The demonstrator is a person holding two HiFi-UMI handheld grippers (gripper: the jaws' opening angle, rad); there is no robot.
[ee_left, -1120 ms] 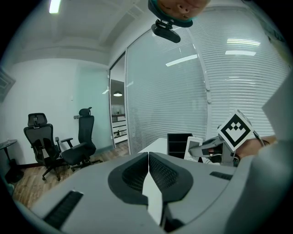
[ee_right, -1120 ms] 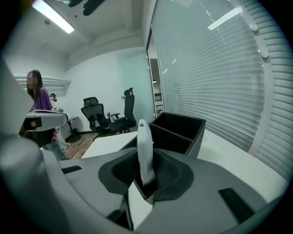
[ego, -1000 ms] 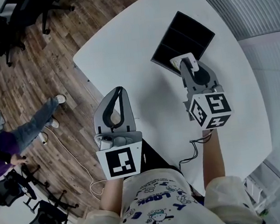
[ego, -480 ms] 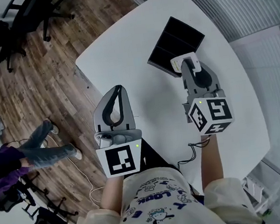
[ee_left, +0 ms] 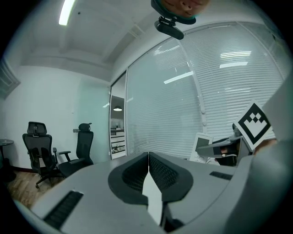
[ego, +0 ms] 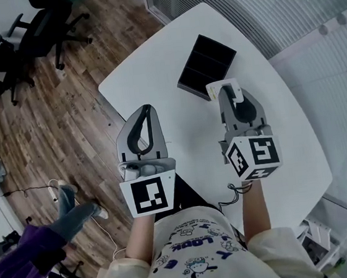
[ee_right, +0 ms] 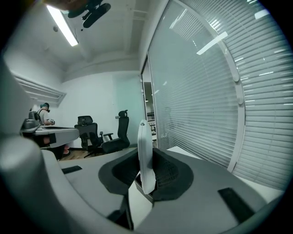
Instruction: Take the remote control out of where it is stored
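White remote control (ego: 224, 88) — clamped in right hand-held gripper (ee_right: 146, 157).

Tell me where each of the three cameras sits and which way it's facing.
Head view: on the person's head, aimed steeply down at the white table and black box; forearms and shirt show.
Left gripper view: on the left gripper, facing across the room toward the blinds; its empty jaws meet.
Right gripper view: on the right gripper, facing office chairs; its jaws clamp the remote control.
Shared: head and left gripper views both show the right gripper with the remote.
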